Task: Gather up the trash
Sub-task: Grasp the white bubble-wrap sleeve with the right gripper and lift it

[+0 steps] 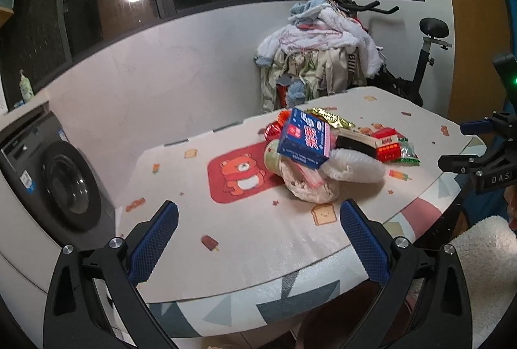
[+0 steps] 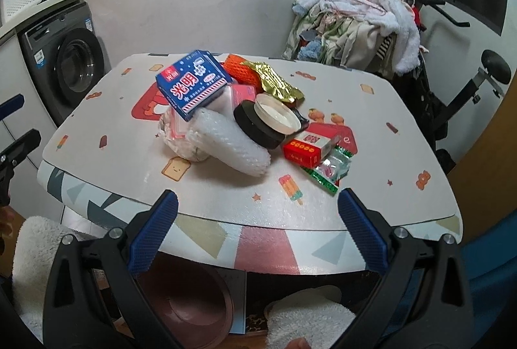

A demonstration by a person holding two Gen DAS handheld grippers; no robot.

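Note:
A pile of trash lies on the patterned table (image 2: 371, 129). It holds a blue carton (image 2: 194, 84), a roll of white bubble wrap (image 2: 229, 145), a crumpled white bag (image 2: 176, 136), a black-and-white round lid (image 2: 268, 123), a red box (image 2: 308, 148), a green-edged wrapper (image 2: 329, 171), a gold foil wrapper (image 2: 278, 84) and an orange net (image 2: 240, 68). The blue carton (image 1: 303, 142) and bubble wrap (image 1: 352, 166) also show in the left wrist view. My left gripper (image 1: 258, 242) is open and empty, short of the pile. My right gripper (image 2: 258, 236) is open and empty at the table's near edge.
A washing machine (image 1: 61, 178) stands left of the table. A rack heaped with clothes (image 2: 355, 26) and an exercise bike (image 1: 429, 58) stand behind it. A brown bin (image 2: 190, 307) sits on the floor under the table's near edge. White fluffy fabric (image 2: 310, 316) lies below.

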